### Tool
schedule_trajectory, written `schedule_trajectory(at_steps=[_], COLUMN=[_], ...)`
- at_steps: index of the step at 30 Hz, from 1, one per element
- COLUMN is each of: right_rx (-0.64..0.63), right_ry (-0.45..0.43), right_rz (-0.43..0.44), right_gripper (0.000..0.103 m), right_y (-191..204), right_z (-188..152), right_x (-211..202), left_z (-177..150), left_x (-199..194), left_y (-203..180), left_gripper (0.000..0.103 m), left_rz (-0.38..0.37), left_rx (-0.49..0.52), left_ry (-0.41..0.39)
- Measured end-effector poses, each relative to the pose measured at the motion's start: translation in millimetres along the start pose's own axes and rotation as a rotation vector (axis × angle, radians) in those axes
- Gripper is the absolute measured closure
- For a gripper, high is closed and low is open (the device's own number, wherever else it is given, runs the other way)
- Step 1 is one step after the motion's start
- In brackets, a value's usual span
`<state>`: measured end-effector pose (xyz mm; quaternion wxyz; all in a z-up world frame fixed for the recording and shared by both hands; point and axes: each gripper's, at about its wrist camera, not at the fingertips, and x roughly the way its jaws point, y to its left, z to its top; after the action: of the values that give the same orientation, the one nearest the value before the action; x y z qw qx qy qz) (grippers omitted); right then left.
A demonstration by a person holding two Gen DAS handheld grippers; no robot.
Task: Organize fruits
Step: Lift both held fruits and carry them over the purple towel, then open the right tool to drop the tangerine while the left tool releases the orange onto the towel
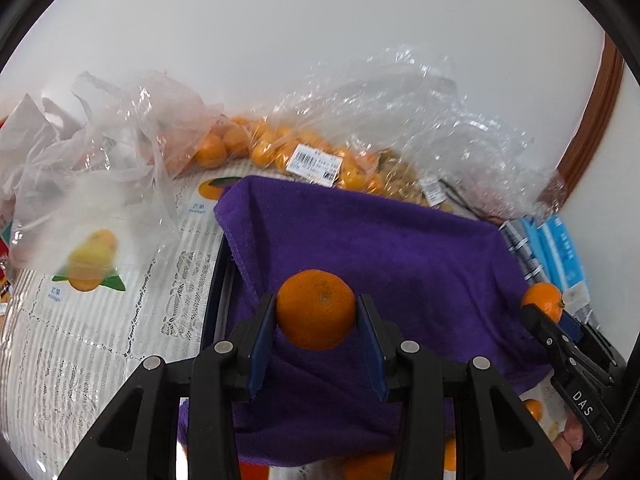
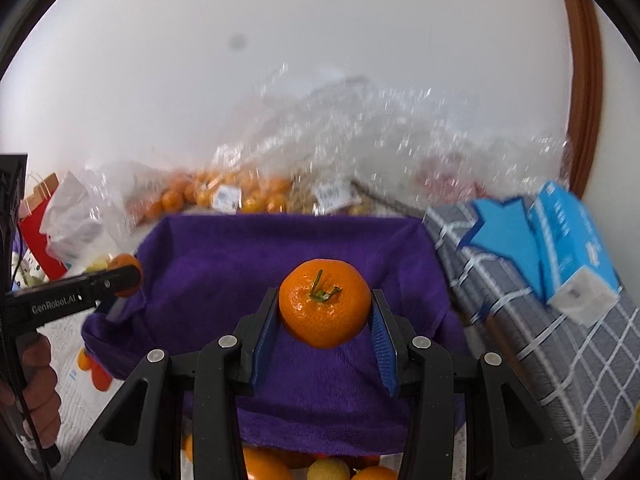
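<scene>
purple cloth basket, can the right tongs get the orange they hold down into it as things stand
Probably yes. The right tongs hold their orange above the purple cloth basket, whose hollow looks bare; the left tongs are off at its far edge.

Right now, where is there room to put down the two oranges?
The purple towel lining the basket is bare across its middle, between both grippers and the far rim. Each orange, the left gripper's and the right gripper's, hangs over it. Behind that rim it's crowded: plastic bags of oranges. To the right lie blue boxes on checked cloth.
</scene>
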<state>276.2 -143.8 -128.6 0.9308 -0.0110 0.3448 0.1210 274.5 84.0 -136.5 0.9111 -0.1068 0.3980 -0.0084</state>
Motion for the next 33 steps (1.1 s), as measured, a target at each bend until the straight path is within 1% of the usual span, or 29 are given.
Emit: schedule_trajectory(at_steps=[6,11,13,15,18,20,24,26,28,30,31,33], right_rx=[0.01,0.046,0.079,0.119,0.11,0.096,0.099,0.088,0.071,0.057,0.052,0.045], right_ry=[0.058,0.113,0.147,0.173,0.162,0.157,0.17,0.154,0.14,0.121,0.113,0.108], right_rz=[0.012,-0.002,0.004,0.029,0.007,-0.009,0.012,0.01,-0.004,-0.015,-0.017,-0.018], right_gripper=[0.06,0.06,0.06,0.059,0.059,0.059,0.059,0.058,0.053,0.042,0.04,0.035], right_y=[-3,-13,-19,-25,-24,-22,-20,-19,-16,-13,-12,-10], right_z=[-6,-12,-15,-17,-17,-17,-17,-17,-15,-14,-13,-12], right_x=[17,30,38,43,40,39,41,37,35,32,31,27], left_z=[-7,-13,-15,-17,-17,-17,-16,-16,-16,-17,-16,-16], left_x=[11,23,28,29,26,24,23,25,27,27,27,25], left_y=[-2,-3,-4,-6,-7,-8,-9,-9,-8,-9,-9,-9], left_gripper=[0.065,0.065,0.065,0.065,0.065,0.065,0.065,0.065,0.065,0.065,0.064,0.058], left_rz=[0.035,0.042,0.04,0.059,0.035,0.041,0.043,0.036,0.041,0.052,0.049,0.034], left_rx=[0.031,0.042,0.051,0.07,0.065,0.071,0.078,0.074,0.073,0.081,0.081,0.077], left_ry=[0.022,0.046,0.051,0.042,0.043,0.036,0.04,0.047,0.045,0.04,0.041,0.035])
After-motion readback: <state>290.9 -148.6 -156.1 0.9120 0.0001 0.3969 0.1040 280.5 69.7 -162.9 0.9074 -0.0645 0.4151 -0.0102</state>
